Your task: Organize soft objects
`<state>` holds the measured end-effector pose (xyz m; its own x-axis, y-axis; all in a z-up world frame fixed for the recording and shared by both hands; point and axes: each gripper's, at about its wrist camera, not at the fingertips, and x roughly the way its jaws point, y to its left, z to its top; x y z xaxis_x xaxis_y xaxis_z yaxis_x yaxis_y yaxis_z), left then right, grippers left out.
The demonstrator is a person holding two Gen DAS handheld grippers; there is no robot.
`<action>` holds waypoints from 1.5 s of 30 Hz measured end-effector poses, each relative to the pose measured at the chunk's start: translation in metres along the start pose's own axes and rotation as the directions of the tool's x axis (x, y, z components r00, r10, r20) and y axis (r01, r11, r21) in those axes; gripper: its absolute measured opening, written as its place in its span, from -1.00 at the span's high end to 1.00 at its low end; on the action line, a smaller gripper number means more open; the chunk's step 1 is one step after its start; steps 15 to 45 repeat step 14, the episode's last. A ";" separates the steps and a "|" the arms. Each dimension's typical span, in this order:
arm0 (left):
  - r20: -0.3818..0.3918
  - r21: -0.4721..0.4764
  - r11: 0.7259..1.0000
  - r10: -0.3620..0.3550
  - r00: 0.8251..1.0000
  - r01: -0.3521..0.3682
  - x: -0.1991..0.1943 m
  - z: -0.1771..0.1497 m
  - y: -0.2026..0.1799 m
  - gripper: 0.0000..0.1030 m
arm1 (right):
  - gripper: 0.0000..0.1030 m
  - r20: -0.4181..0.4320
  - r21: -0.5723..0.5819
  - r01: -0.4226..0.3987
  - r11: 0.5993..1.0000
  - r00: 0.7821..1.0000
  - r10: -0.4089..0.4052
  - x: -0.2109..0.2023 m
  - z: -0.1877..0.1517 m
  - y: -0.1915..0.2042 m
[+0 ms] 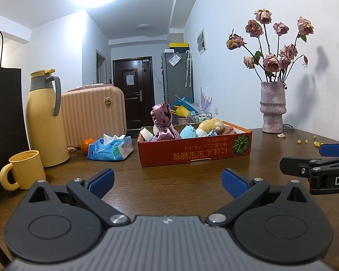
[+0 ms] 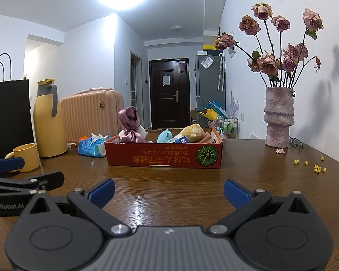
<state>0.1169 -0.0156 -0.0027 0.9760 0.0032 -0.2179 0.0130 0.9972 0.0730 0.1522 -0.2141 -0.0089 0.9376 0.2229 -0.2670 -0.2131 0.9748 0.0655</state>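
Left gripper [image 1: 167, 181] hovered over table [image 1: 192, 176], jaws spread, empty; soft toys sat in red box [image 1: 192, 152] far center. Right gripper [image 2: 168, 192], w/ jaws spread too, faced same box [image 2: 165, 157], nothing held.

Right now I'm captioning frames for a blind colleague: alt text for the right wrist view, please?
The right gripper, jaws wide open and empty, hovers over a wooden table facing a red cardboard box of soft toys. Left of the box: tissue pack, yellow mug, yellow jug. Right: vase of dried roses.
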 end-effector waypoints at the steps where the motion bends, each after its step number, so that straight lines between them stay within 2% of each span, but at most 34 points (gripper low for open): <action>1: 0.001 0.000 1.000 0.002 1.000 -0.002 -0.001 0.000 0.000 -1.00 | -1.00 0.000 -0.001 0.000 1.000 1.000 0.000 0.000 0.000 0.000; 14: 0.003 -0.010 1.000 -0.025 1.000 0.025 0.001 0.002 0.002 -1.00 | -1.00 -0.009 -0.006 0.005 1.000 1.000 -0.005 0.003 -0.001 0.001; 45: 0.003 -0.010 1.000 -0.025 1.000 0.025 0.001 0.002 0.002 -1.00 | -1.00 -0.009 -0.006 0.005 1.000 1.000 -0.005 0.003 -0.001 0.001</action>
